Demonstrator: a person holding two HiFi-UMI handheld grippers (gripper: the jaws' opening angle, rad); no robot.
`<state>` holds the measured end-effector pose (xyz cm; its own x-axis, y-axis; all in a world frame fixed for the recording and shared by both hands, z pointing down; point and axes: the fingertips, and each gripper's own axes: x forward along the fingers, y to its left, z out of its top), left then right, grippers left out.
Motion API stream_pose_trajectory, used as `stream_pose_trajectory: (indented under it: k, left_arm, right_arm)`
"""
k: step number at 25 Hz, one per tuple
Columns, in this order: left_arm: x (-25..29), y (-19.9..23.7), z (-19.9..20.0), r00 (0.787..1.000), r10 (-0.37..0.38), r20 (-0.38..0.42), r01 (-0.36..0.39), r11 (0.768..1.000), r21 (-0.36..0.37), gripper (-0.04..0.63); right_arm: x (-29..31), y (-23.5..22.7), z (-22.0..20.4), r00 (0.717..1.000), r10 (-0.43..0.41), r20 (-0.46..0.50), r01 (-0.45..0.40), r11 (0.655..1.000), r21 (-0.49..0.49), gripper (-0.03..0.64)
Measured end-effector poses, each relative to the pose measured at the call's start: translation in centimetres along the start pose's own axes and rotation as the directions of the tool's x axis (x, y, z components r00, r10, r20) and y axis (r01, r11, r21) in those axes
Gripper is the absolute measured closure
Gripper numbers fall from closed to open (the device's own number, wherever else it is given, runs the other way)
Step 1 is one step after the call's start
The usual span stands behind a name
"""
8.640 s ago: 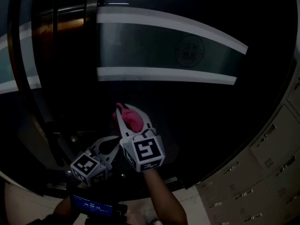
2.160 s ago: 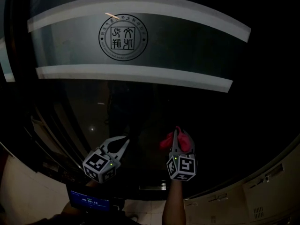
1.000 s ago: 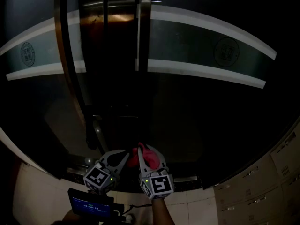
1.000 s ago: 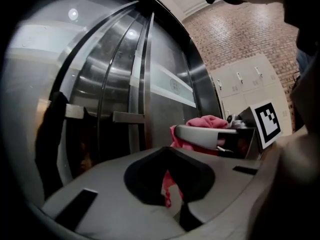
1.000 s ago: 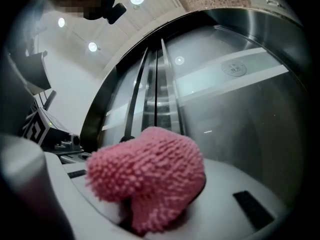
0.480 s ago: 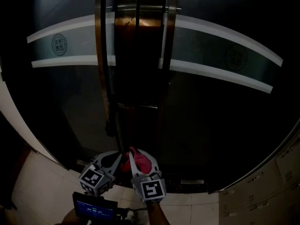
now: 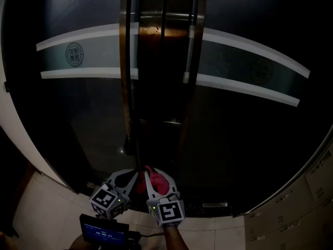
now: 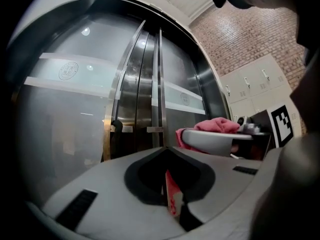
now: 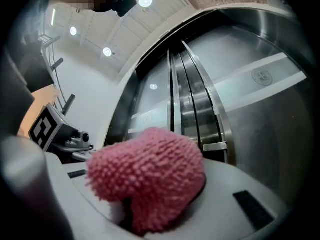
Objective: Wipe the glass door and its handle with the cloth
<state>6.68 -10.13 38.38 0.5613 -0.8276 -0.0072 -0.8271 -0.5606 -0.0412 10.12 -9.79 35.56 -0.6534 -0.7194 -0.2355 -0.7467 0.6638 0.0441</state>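
Pink nubby cloth (image 9: pixel 150 176), white-banded dark glass door (image 7: pixel 250 139)

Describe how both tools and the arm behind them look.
Left tool and right tool: light grey curved jaws, each with a white cube bearing black square markers and a small green light. The forearm behind the right tool shows no sleeve.

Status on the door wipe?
Left gripper shut. Right gripper shut on pink cloth, low by the handle; contact with glass door unclear. Nothing blocking.
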Motion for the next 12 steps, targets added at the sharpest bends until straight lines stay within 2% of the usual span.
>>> stream_pose_trajectory:
  k: [4, 7, 9, 12]
  left_arm:
    - [0.1, 2.1, 0.4, 0.999, -0.033, 0.024, 0.033, 0.999, 0.01, 0.592]
    - [1.0, 3.3, 1.8, 0.994, -0.107, 0.034, 0.106, 0.994, 0.011, 0.592]
    - [2.3, 4.2, 4.0, 0.984, -0.171, 0.055, 0.171, 0.985, 0.003, 0.592]
    - [4.1, 5.1, 8.3, 0.968, -0.228, 0.102, 0.223, 0.973, 0.057, 0.592]
  right_arm:
    - [1.7, 0.2, 0.5, 1.0, -0.018, 0.017, 0.018, 0.999, -0.026, 0.557]
    - [3.8, -1.1, 2.5, 0.996, -0.04, 0.077, 0.042, 0.999, -0.019, 0.558]
    - [5.4, -2.0, 4.8, 0.994, -0.048, 0.094, 0.051, 0.998, -0.028, 0.558]
    - [7.4, -3.4, 8.4, 0.992, -0.059, 0.115, 0.066, 0.996, -0.062, 0.558]
